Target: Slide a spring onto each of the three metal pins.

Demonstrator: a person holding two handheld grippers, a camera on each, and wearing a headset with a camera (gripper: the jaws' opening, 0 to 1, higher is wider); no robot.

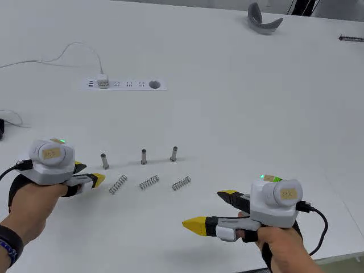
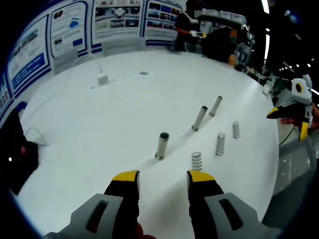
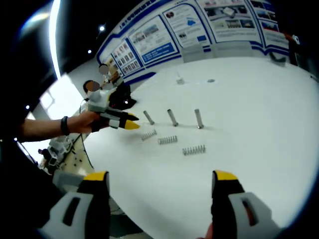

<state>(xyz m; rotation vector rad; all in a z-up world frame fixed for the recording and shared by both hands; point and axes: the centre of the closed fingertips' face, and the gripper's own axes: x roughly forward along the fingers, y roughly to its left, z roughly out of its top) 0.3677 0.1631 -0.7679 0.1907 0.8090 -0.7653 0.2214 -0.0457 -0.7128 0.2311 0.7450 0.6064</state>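
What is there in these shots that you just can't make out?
Head view, left edge: dark object, cut off by the frame.
Head view, far side of the table: grey curved item, too small to identify.
Right gripper view: posters, text blurred and too small to read.
Left gripper view: farthest spring, coils blurred by distance.
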